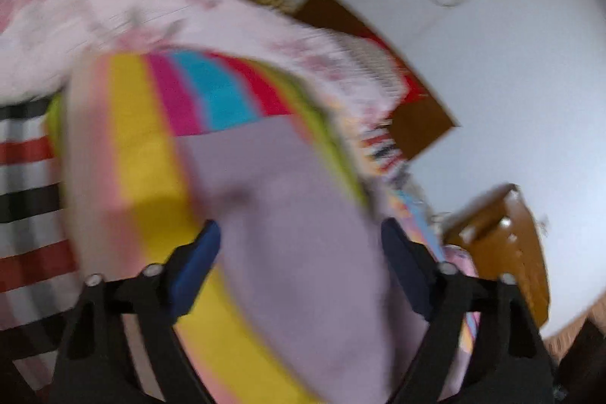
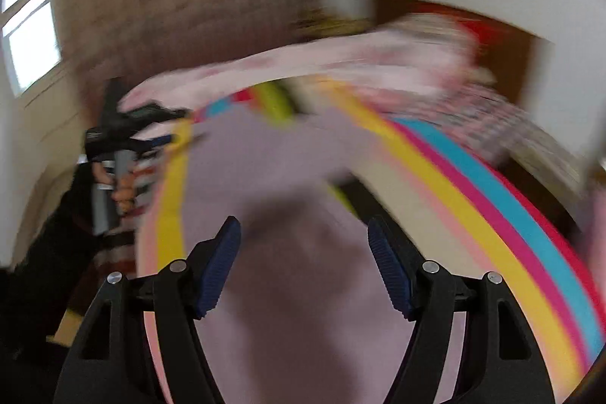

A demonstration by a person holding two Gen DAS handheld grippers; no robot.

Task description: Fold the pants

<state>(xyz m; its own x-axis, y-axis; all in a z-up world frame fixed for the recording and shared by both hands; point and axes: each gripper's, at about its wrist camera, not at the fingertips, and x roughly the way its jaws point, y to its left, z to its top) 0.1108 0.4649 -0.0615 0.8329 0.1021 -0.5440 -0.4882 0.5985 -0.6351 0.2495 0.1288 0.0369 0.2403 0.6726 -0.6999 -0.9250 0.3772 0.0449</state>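
From the left wrist camera everything is smeared with motion. The left hand-held gripper [image 1: 299,245] has its two blue-padded fingers [image 1: 197,264] spread wide, with nothing pinched between them. Under and ahead of it lie the pants [image 1: 280,214], a pale lilac cloth spread over a rainbow-striped sheet [image 1: 151,154] with bands of yellow, magenta, blue and red. To the left a cloth striped in red, black and white [image 1: 26,199] shows at the edge. Beyond the sheet a pink floral blanket [image 1: 113,10] is bunched up, and a white wall [image 1: 511,82] fills the right side, with a brown wooden piece [image 1: 507,245] close by the right finger.

The right wrist camera is just as blurred. The right hand-held gripper [image 2: 303,245] is also spread apart, its ribbed blue pads [image 2: 219,267] clear of the cloth as far as I can tell. The lilac pants [image 2: 272,184] fill the middle of the view, lying on the striped sheet [image 2: 492,214], whose colour bands curve away to the right. At the far left the other hand-held gripper [image 2: 178,127] reaches the yellow edge of the fabric, held in a person's hand [image 2: 121,184] with a dark sleeve; I cannot tell from here whether it grips anything. A bright window [image 2: 30,36] sits at the upper left.
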